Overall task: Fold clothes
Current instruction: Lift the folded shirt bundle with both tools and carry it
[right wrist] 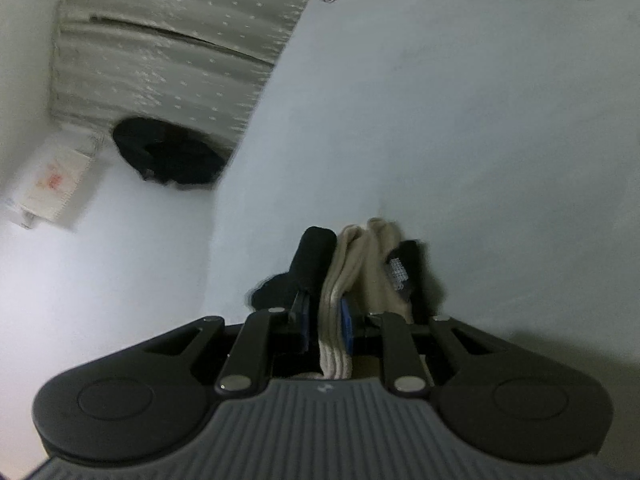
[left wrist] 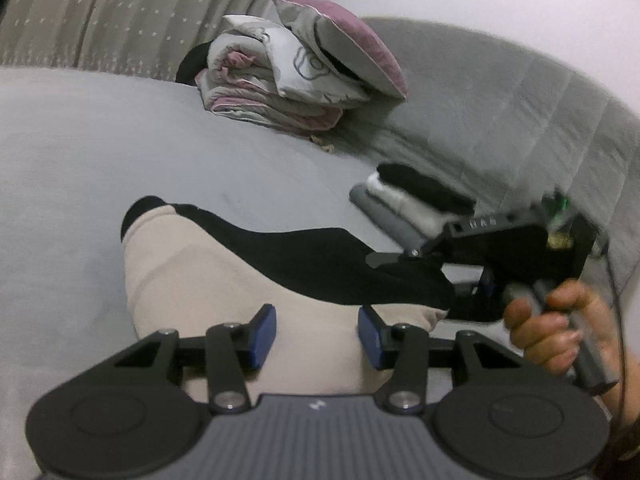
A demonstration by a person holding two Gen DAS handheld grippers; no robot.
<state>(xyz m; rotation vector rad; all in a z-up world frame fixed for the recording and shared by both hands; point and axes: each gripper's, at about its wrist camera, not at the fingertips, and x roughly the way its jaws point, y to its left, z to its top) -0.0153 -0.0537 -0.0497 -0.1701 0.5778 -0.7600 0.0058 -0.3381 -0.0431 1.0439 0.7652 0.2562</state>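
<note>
One sock (right wrist: 340, 304) between right gripper (right wrist: 326, 320) pads

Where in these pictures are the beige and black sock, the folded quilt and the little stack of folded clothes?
beige and black sock (left wrist: 208, 264), left wrist view, on its beige middle.
folded quilt (left wrist: 256, 76), left wrist view, on its rolled layers.
stack of folded clothes (left wrist: 416, 196), left wrist view, on the top black piece.
</note>
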